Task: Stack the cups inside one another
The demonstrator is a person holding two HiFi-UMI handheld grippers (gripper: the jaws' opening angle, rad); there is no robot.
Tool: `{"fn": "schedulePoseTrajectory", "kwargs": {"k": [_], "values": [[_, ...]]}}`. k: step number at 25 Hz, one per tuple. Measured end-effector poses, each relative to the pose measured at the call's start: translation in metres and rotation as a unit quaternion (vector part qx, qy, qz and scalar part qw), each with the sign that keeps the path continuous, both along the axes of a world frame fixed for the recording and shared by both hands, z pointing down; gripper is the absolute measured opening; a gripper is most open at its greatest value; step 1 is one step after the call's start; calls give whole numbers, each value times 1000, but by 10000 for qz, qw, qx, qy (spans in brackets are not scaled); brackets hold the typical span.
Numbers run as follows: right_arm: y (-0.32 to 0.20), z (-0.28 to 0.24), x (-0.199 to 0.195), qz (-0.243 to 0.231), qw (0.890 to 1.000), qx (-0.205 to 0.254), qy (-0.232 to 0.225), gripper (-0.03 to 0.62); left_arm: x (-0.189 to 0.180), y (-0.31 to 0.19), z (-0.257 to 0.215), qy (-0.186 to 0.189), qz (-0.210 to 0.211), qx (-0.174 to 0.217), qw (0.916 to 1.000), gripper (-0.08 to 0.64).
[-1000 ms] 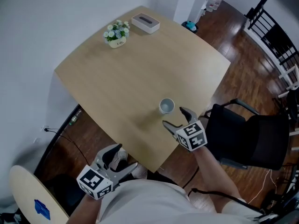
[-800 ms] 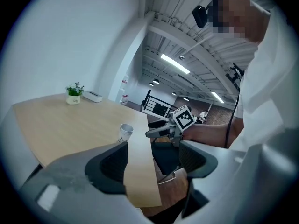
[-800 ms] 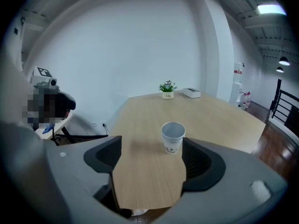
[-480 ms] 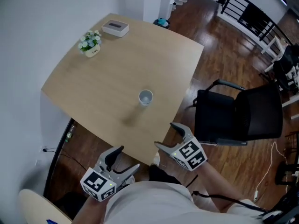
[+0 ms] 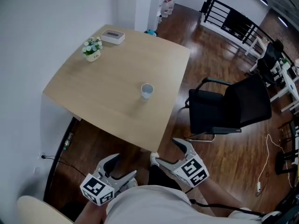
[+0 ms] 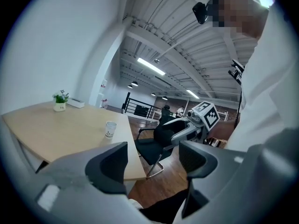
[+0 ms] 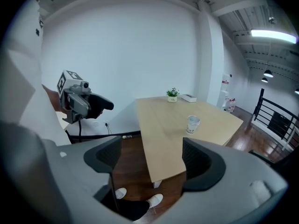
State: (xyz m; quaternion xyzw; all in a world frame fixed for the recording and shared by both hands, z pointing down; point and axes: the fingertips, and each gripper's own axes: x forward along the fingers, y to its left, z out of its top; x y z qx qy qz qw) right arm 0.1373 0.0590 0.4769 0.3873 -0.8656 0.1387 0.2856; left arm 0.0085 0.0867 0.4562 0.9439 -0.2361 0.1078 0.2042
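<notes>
One white paper cup [image 5: 146,91] stands upright near the right side of the light wooden table [image 5: 107,97]. No other cup shows. Both grippers hang off the table's near edge, close to my body and well short of the cup. My left gripper [image 5: 122,166] is open with nothing in it, and so is my right gripper [image 5: 167,151]. In the left gripper view the cup [image 6: 110,129] sits far beyond the open left gripper [image 6: 152,164], with the right gripper [image 6: 196,120] to the side. The right gripper view shows the cup [image 7: 193,123] beyond the open right gripper [image 7: 150,160].
A small potted plant [image 5: 92,48] and a white tissue box [image 5: 113,36] sit at the table's far corner. A black office chair [image 5: 229,108] stands right of the table on the wooden floor. A round pale tabletop edge [image 5: 32,211] shows at bottom left.
Both grippers have drawn back from the table toward my body. The right gripper, which was beside the cup, is now off the table's edge. The cup stays put.
</notes>
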Motion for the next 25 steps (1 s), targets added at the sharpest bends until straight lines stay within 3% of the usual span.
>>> {"fn": "schedulePoseTrajectory", "kwargs": {"k": [10,20,25], "values": [[69,-10,-65,-188,9998,-11,39,402,-50,46,4,176,-96,43,9998,362],[64,-24,-68,-232,9996,168,73,400,-54,50,0,217,-149,147,9995,362],[64,-30,-61,-229,9993,265,110,400,-39,50,-10,307,-137,233,9992,362]]}}
